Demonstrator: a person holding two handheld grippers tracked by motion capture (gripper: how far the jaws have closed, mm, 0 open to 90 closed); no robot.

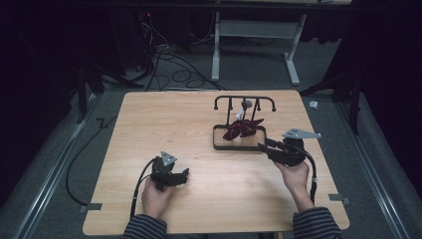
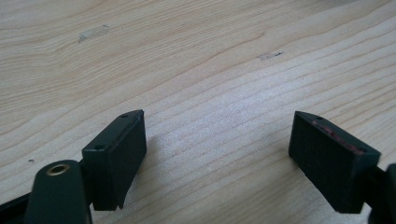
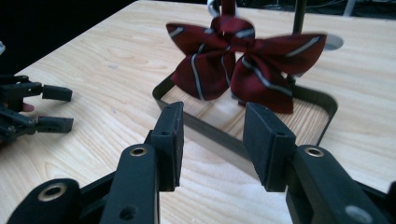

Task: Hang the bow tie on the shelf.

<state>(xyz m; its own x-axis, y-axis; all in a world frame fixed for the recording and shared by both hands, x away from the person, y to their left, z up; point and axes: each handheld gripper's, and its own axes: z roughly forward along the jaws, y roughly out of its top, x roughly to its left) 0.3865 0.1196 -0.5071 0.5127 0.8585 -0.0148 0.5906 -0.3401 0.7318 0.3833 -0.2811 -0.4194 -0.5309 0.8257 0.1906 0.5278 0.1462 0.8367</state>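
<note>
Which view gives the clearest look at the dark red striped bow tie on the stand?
The right gripper view: the bow tie is close up, with its pale stripes and folded lobes plain, hanging over the tray. The high view has it small and dark. The left gripper view faces bare wood.

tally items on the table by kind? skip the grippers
Bow tie, dark red with pale stripes: 1
Black stand with wooden tray base and hook rail: 1
Total: 2
</note>
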